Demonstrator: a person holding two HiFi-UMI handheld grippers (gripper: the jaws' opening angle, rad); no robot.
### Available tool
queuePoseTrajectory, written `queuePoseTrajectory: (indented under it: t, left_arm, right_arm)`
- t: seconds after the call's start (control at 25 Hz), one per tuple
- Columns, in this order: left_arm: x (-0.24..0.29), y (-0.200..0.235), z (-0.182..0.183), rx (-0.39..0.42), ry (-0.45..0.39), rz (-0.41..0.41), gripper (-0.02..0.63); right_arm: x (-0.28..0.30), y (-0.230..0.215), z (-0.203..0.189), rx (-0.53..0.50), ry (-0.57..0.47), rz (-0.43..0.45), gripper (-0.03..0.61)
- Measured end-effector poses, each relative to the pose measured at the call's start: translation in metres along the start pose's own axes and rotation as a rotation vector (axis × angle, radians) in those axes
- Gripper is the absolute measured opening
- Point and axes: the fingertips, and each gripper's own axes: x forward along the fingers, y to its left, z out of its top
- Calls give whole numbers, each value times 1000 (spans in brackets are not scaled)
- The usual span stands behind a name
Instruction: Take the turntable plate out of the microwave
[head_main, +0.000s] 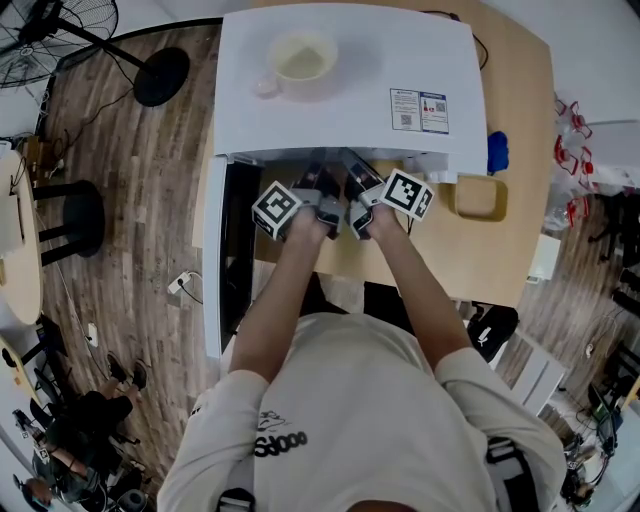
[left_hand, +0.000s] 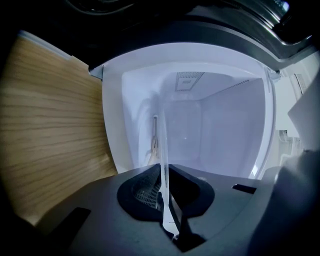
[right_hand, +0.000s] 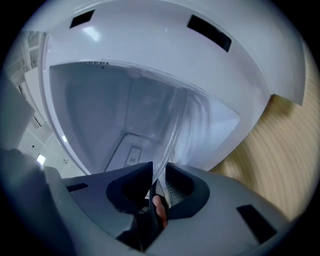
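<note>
The white microwave (head_main: 345, 70) stands on a wooden table with its door (head_main: 213, 260) swung open to the left. Both grippers reach into its mouth side by side. The clear glass turntable plate (left_hand: 162, 145) shows edge-on in the left gripper view, and my left gripper (left_hand: 167, 200) is shut on its rim. In the right gripper view the plate (right_hand: 172, 135) runs tilted into the gap of my right gripper (right_hand: 157, 182), whose jaws stand open around the rim with some slack. From the head view the left gripper (head_main: 318, 178) and right gripper (head_main: 356, 172) hide the plate.
A pale cup (head_main: 300, 62) sits on top of the microwave. On the table (head_main: 520, 110) to the right are a yellow container (head_main: 480, 197) and a blue object (head_main: 497, 150). A fan (head_main: 60, 30) and a dark stool (head_main: 75, 215) stand on the floor at left.
</note>
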Motion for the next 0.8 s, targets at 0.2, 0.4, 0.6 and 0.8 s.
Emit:
queuePoseTrajectory:
  t: [0.2, 0.4, 0.6, 0.8]
  left_arm:
    - [-8, 2, -3, -13, -11, 24, 46]
    - [-23, 4, -11, -25, -10, 22, 46]
    - [-33, 5, -12, 69, 12, 3, 57]
    - [-23, -2, -9, 85, 18, -28, 125]
  right_arm:
    - [-5, 7, -7, 61, -4, 7, 67]
    - [-16, 6, -19, 74, 7, 14, 63]
    - [-23, 6, -30, 134, 39, 29, 54]
    - [-26, 15, -35, 114, 54, 71, 51]
